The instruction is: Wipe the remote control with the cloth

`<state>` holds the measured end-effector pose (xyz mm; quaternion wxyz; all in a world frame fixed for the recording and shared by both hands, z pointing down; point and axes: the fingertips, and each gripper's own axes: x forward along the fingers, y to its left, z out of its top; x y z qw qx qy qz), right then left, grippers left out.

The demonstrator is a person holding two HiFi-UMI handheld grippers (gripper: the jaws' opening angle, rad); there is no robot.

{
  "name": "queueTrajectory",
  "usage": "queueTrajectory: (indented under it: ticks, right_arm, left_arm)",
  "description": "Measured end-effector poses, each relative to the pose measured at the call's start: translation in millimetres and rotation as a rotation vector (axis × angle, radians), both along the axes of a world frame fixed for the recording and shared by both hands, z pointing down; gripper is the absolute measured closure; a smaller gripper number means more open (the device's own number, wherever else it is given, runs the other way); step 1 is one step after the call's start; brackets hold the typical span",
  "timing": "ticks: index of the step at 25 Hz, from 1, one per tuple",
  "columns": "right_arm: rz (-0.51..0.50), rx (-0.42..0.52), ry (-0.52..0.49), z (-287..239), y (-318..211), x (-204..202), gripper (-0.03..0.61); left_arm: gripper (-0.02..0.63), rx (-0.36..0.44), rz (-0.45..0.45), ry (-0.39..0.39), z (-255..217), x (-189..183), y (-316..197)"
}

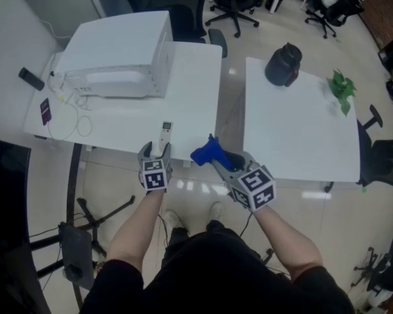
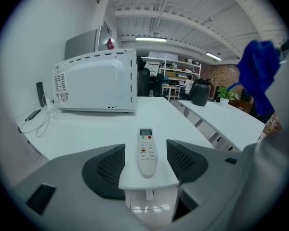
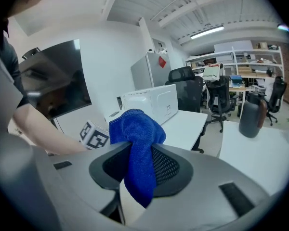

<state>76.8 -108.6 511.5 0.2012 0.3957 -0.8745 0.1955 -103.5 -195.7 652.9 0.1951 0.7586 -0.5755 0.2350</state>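
Jaws of left gripper (image 1: pixel 155 151) flank the remote control (image 2: pixel 147 153).

Two white tables stand side by side, with a narrow gap between them. The left table (image 1: pixel 190 90) carries a white microwave (image 1: pixel 118 61) toward its back, with loose white cables (image 1: pixel 72 120) and a small dark flat thing (image 1: pixel 45 111) near its left end. The remote control (image 1: pixel 166 135) lies face up close to the front edge. The right table (image 1: pixel 301 142) bears a black jug (image 1: pixel 283 64) at its far side and a green plant (image 1: pixel 341 89) at its right edge, the two apart from each other.
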Motion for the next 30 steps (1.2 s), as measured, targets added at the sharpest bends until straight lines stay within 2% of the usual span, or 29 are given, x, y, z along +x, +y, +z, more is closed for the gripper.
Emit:
queueTrajectory:
  ticks: [4, 9, 14, 18, 21, 24, 30]
  right_arm:
    - [-0.015, 0.004, 0.126, 38, -30, -15, 0.456]
    - [-0.044, -0.049, 0.279, 106, -58, -31, 0.449]
    - [-0.081, -0.102, 0.376, 154, -80, -48, 0.448]
    - [-0.061, -0.142, 0.446, 181, -90, -45, 0.429]
    - [-0.048, -0.144, 0.437, 180, -90, -43, 0.391]
    - [-0.031, -0.110, 0.405, 159, -86, -38, 0.360]
    - [0.015, 0.060, 0.234, 51, -44, -33, 0.360]
  left_arm:
    - [0.339, 0.040, 0.030, 0.033, -33, -3, 31]
    - [0.339, 0.058, 0.072, 0.054, -61, -5, 75]
    - [0.339, 0.061, 0.086, 0.072, -77, -6, 109]
    - [0.339, 0.052, 0.104, 0.066, -76, -5, 121]
    - [0.339, 0.055, 0.120, 0.065, -77, -2, 121]
    - [0.339, 0.083, 0.138, 0.069, -86, 2, 115]
    - [0.339, 0.198, 0.208, 0.080, -137, 21, 110]
